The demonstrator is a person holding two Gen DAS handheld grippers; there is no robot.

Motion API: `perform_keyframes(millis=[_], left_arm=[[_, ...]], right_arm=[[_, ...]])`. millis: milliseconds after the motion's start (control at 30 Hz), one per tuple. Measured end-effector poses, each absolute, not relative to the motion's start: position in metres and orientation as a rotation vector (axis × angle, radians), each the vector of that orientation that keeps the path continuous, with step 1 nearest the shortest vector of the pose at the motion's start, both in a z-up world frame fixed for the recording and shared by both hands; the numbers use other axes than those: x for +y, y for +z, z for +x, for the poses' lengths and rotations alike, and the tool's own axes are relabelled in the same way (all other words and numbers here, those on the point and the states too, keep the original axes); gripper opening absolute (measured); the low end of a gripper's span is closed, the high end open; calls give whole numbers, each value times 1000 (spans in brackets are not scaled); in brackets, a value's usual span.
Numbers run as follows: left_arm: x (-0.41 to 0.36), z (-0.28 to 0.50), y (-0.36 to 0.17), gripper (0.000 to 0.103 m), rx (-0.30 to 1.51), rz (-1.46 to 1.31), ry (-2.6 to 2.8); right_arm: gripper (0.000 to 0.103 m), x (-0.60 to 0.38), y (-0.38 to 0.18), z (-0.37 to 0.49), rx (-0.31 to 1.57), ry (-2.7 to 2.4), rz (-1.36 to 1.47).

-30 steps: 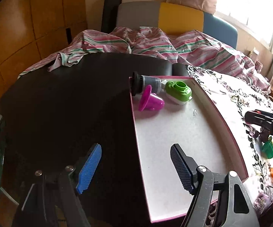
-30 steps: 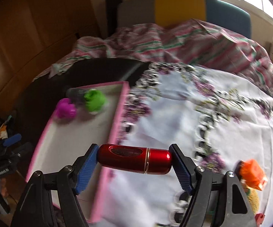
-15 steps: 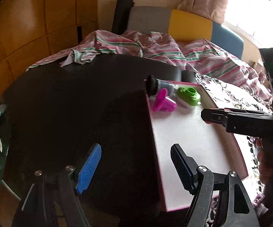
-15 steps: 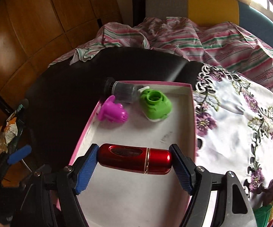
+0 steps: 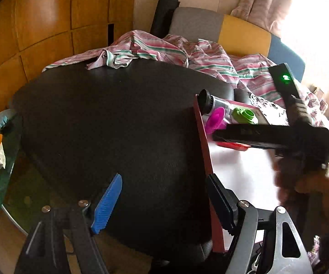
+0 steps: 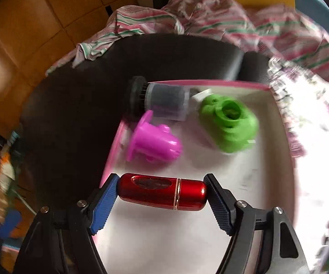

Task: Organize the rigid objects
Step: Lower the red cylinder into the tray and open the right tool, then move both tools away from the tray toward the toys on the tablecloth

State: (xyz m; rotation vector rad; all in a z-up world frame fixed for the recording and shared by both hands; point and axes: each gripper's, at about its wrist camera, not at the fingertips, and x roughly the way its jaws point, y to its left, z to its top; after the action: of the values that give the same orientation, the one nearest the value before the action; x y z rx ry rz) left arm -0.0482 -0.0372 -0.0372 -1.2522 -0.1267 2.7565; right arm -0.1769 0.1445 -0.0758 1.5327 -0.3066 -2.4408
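The right gripper (image 6: pixel 162 193) is clamped end to end on a red metallic cylinder (image 6: pixel 162 193) and holds it level over the white floor of the pink-rimmed tray (image 6: pixel 285 137). Beyond it, at the far end of the tray, lie a magenta cup-shaped piece (image 6: pixel 153 143) on its side, a green ring-shaped piece (image 6: pixel 229 123) and a clear bottle with a black cap (image 6: pixel 162 100) — the bottle's cap end pokes over the tray's left wall.

The left wrist camera gives the side-on look: the right gripper (image 5: pixel 219 134) reaches across the tray from the right, and only a red sliver (image 5: pixel 232 145) of the cylinder shows beneath its dark finger. Whether the cylinder touches the tray floor cannot be told from either camera. That view alone shows the green light (image 5: pixel 285 77) on the right tool's upright part.

The left gripper (image 5: pixel 164 205) holds nothing, its jaws spread wide — blue pad (image 5: pixel 107 205) over the black table (image 5: pixel 109 123), the dark one at the tray's near wall (image 5: pixel 206 159). A striped cloth (image 5: pixel 164 52) is bunched at the table's far edge.
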Motion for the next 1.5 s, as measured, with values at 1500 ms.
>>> perform_keyframes(millis=[1500], left_arm=[[24, -21, -16, 80, 99, -1144, 2683]], right_arm=[[78, 276, 5, -45, -319, -2775, 1266]])
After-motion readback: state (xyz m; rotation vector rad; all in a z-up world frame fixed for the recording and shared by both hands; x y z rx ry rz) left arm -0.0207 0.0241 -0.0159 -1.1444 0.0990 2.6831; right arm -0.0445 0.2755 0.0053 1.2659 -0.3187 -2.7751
